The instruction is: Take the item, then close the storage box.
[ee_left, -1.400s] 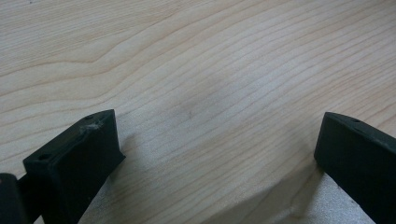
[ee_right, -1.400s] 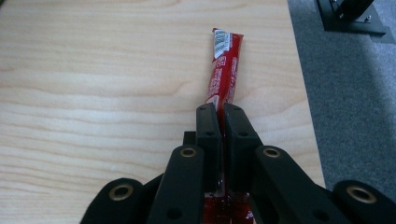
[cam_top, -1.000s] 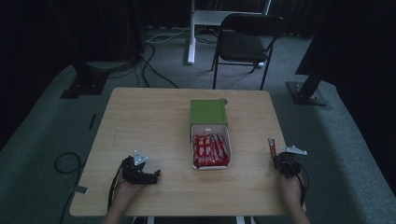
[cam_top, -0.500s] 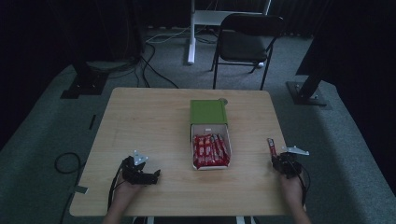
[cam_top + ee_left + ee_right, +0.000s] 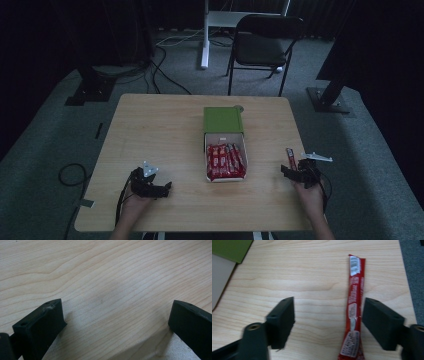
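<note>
A white box (image 5: 243,145) of several red stick packets (image 5: 225,161) sits mid-table, its green sleeve (image 5: 223,120) pushed to the far end. One loose red stick packet (image 5: 289,156) lies near the right edge of the table. My right gripper (image 5: 299,173) stands open just behind it. In the right gripper view the packet (image 5: 354,307) lies on the wood between the spread jaws, close to the right one, and neither touches it; the gripper (image 5: 328,307) holds nothing. My left gripper (image 5: 152,186) rests low at the front left, open (image 5: 116,307) over bare wood.
The wooden table (image 5: 165,130) has free room on its left half and along the front. The table's right edge runs close beside the loose packet. A black folding chair (image 5: 265,45) stands beyond the far edge. Cables lie on the grey floor.
My right gripper has edged slightly left and forward toward the loose packet. The left gripper and the box have stayed still.
</note>
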Motion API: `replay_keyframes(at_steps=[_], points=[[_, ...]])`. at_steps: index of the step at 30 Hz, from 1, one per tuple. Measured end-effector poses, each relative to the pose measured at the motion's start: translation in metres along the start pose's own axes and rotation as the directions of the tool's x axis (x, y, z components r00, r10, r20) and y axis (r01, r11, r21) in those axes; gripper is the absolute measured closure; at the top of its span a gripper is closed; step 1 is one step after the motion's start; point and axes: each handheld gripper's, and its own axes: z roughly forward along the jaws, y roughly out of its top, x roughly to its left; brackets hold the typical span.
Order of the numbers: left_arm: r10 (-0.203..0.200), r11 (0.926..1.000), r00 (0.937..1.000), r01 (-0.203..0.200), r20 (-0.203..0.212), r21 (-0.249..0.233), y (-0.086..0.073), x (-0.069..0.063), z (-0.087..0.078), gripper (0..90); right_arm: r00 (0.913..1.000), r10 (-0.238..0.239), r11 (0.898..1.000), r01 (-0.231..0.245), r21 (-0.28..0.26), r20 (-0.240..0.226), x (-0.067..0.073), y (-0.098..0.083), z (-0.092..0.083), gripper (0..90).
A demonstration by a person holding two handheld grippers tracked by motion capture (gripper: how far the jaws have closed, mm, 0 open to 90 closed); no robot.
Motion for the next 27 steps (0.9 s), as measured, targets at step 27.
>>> replay_keyframes(at_steps=[27], points=[[0.081,0.9967,0.9914,-0.080,0.103,-0.013,0.023,-0.026,-0.002,1.0,0.9426,-0.247,0.969,0.233,-0.087,-0.225,0.045,0.012,-0.016,13.3]])
